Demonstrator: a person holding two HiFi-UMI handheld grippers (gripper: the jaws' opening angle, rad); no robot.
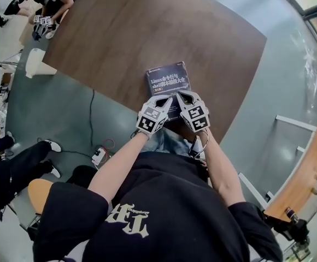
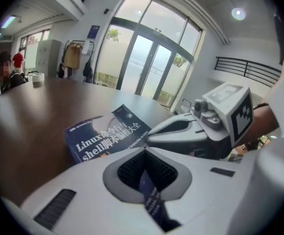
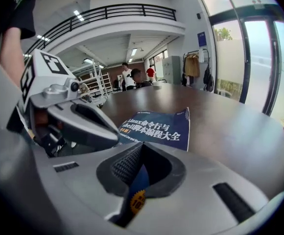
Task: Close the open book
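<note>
The closed book (image 1: 166, 81) is laid flat at the bench's (image 1: 147, 31) near edge. The fingers of the left gripper (image 1: 168, 99) and the right gripper (image 1: 179, 94) are pressed together, tips resting on its cover.

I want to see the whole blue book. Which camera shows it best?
The head view: the whole book lies flat on the table, with the left tongs and right tongs nipping its near edge. Both gripper views show only the far part of its cover; the tongs hide the rest.
</note>
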